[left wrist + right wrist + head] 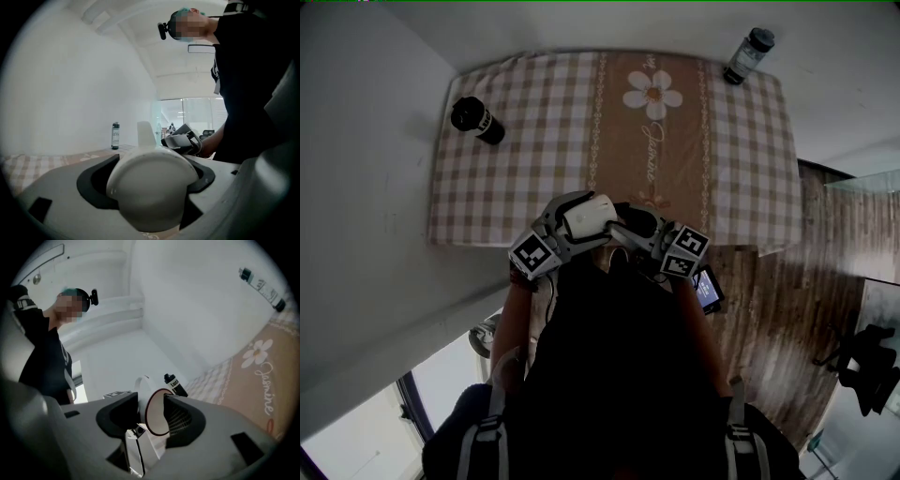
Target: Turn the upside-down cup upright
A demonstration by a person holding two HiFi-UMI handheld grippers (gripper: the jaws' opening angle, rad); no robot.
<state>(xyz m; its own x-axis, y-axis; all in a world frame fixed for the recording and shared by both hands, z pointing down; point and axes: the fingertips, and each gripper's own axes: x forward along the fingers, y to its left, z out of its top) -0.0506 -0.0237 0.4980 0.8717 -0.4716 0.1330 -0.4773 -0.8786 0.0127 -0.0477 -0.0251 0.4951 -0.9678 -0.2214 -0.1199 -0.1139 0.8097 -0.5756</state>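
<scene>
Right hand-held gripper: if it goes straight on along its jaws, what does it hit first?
The white cup. Its rim sits between the right hand-held gripper's jaws, and the left hand-held gripper is clamped on its base end. Depth is hard to judge, but contact looks near immediate.

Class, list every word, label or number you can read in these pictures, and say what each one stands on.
"Jasmine": in script on the tablecloth.
"Luc", the rest cut off: on the label of the black bottle.
Clear bottle: it has a printed label, too blurred to read.
White cup: no print shows on it.
</scene>
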